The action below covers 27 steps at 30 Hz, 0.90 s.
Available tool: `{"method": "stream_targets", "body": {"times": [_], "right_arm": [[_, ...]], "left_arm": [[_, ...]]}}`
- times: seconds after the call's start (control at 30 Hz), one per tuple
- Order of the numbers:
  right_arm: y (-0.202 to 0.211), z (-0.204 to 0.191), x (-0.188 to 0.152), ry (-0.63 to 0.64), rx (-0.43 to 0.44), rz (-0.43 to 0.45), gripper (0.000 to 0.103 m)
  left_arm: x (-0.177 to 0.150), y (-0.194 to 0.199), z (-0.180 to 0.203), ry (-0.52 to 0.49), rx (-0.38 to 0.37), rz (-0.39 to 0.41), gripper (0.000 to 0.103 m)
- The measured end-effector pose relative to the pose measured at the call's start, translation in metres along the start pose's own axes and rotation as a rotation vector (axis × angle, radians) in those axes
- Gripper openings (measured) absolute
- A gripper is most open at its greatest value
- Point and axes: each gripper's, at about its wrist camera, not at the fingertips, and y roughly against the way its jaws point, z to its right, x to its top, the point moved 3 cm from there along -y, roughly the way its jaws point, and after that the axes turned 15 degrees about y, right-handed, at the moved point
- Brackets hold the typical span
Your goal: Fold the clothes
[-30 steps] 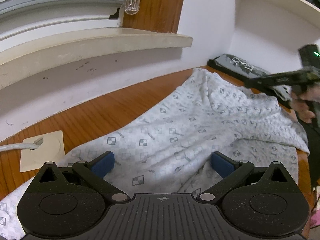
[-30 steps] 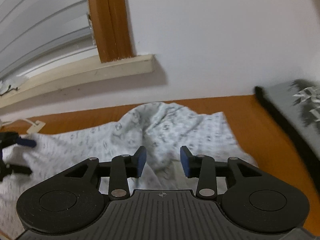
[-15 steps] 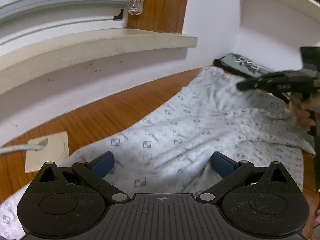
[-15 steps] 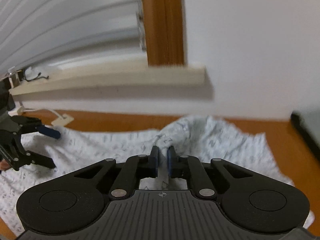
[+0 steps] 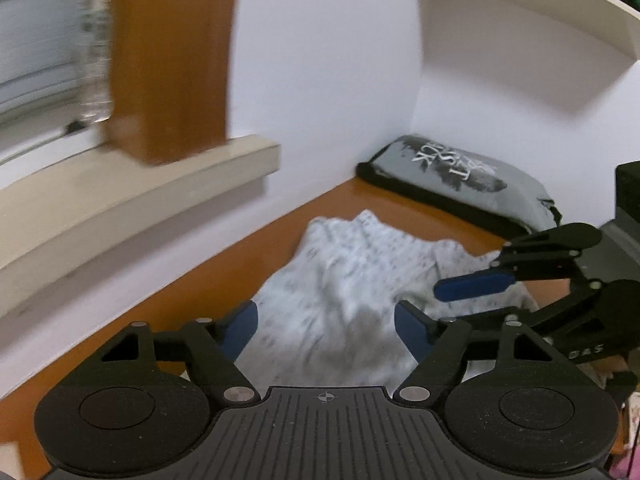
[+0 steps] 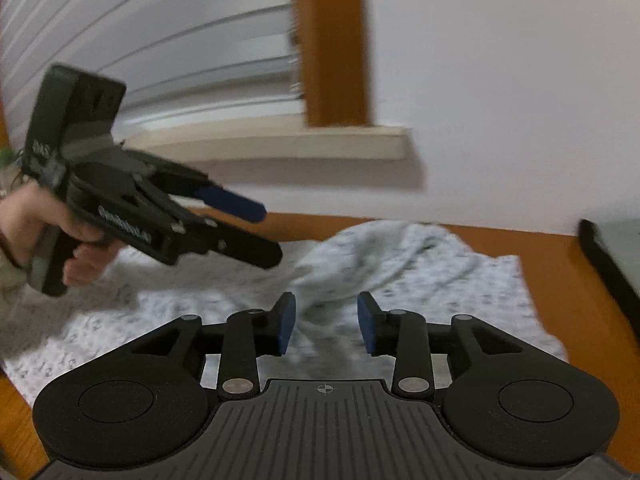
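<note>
Left gripper (image 5: 326, 326): blue pads spread wide, nothing between them, hovering over the near part of the patterned white garment (image 5: 352, 280). Seen from the right wrist view, the same tool (image 6: 260, 232) sits at the left, gripped by a person's hand (image 6: 60, 236), its two fingers parted, one blue pad (image 6: 232, 202) showing above the black lower finger.

Right gripper (image 6: 326, 326): pads apart, released, no cloth caught between them; a raised ridge of the garment (image 6: 384, 256) lies just ahead of the gap. From the left wrist view it (image 5: 480, 284) comes in from the right edge, low over the cloth, one blue pad clearly visible (the other finger is partly hidden behind the left tool's body).

Garment: crumpled, lying on the orange-brown wooden table (image 5: 180, 300), bunched toward the corner where the white walls meet. Its pattern is smeared by motion blur, so details of the print cannot be read. It spreads wider to the left in the right wrist view, passing under the hand there.

Beyond it, against the far wall: a folded grey shirt with a dark print (image 5: 460, 172), resting on something black, apart from the white garment.

Background: cream window sill (image 5: 132, 196), orange wooden window frame (image 5: 168, 60), pale shelf (image 5: 540, 4) above the corner
</note>
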Motion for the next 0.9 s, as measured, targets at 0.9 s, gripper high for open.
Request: {"method": "stream_targets", "body": {"times": [0.9], "right_arm": [[-0.068,0.125,0.059,-0.410,-0.112,-0.005,0.001]], "left_arm": [[-0.025,0.011,-0.097,0.167,0.095,0.035,0.078]]}}
